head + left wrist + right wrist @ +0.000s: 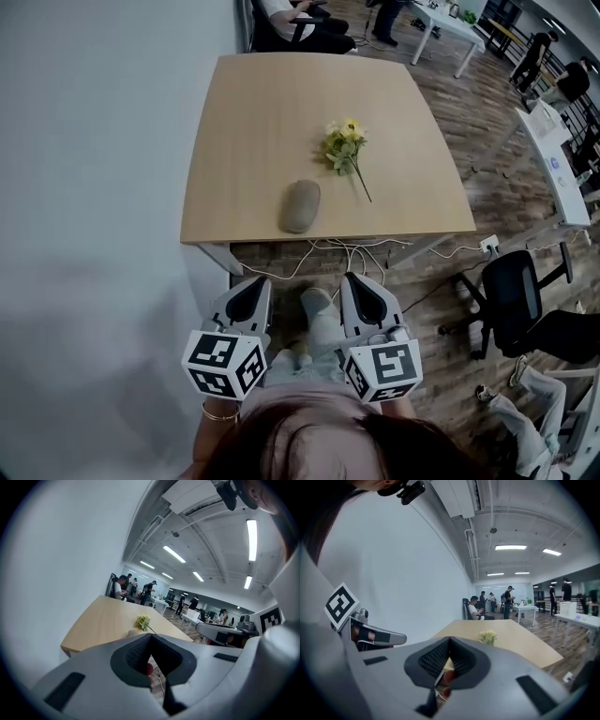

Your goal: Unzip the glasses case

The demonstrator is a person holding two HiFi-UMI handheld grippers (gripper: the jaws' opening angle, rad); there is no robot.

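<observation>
Evidently nothing is done yet: the glasses case [300, 206] lies closed on the worktop [253, 112], well apart from the left gripper [254, 285] and right gripper [355, 281], fingers [136, 656] pressed together, empty.

Tabletop lay open ahead of both claws; a wall ran close on the left.
The left claw [253, 281] and right claw [354, 278] hung short of the table [244, 112] edge. Ahead between them the glasses case [300, 205] lay, with flowers [345, 147] beyond it and open tabletop around both. A wall [94, 169] hemmed the left claw's left, and an office chair [516, 291] stood well off the right claw's right.
</observation>
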